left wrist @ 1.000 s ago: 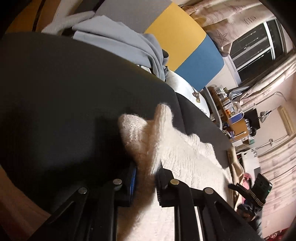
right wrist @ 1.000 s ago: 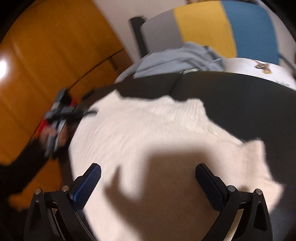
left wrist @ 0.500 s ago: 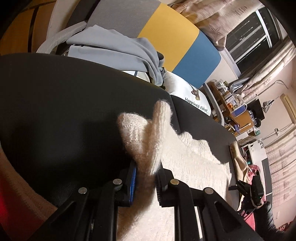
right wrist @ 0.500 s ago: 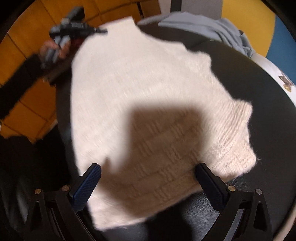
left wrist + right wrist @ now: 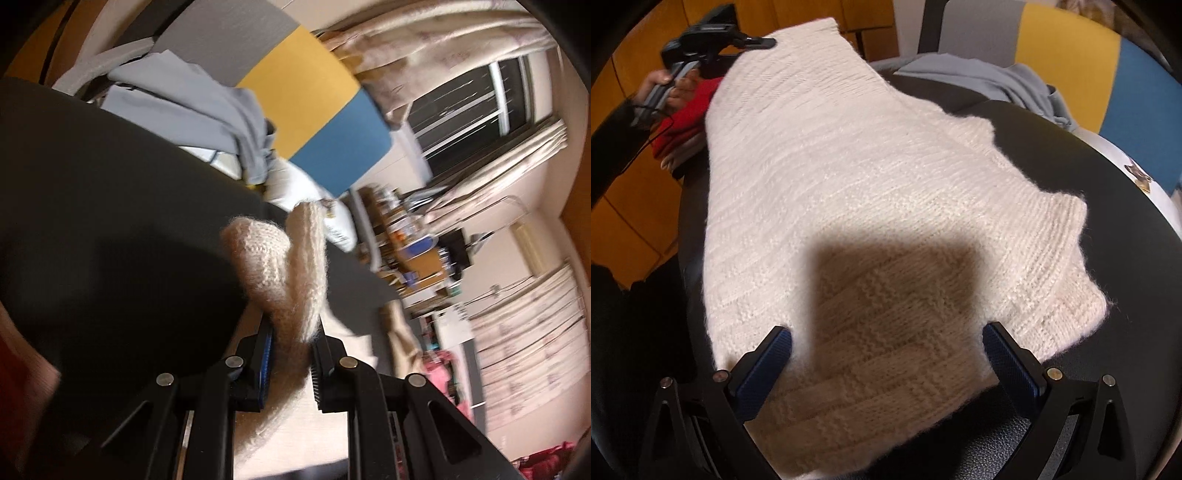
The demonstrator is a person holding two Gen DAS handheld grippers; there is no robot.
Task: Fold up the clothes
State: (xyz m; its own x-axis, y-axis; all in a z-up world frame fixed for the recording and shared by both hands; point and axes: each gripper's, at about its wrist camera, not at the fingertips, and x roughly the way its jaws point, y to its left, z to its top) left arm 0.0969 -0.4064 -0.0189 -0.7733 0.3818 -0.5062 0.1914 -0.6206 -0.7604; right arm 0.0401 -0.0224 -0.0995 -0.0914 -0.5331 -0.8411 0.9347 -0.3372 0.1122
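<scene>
A cream knitted sweater (image 5: 871, 206) lies spread over a round black table (image 5: 1126, 258). My left gripper (image 5: 291, 363) is shut on a bunched corner of the sweater (image 5: 284, 269), and that corner hangs lifted above the black table (image 5: 110, 221). In the right wrist view the left gripper (image 5: 753, 40) shows at the far top left, pulling that corner up. My right gripper (image 5: 886, 350) is open, hovering just above the near part of the sweater with its blue pads (image 5: 764, 369) wide apart and its shadow on the knit.
A grey-blue garment (image 5: 990, 79) lies heaped at the table's far edge before a grey, yellow and blue chair back (image 5: 1063, 40). Folded red and pale clothes (image 5: 683, 122) sit at the left. A window (image 5: 469, 114) with curtains and a cluttered shelf (image 5: 406, 240) lie beyond.
My left gripper has risen with the sweater corner, lifting it off the table. The right gripper has tipped down over the near part of the sweater, still open.
</scene>
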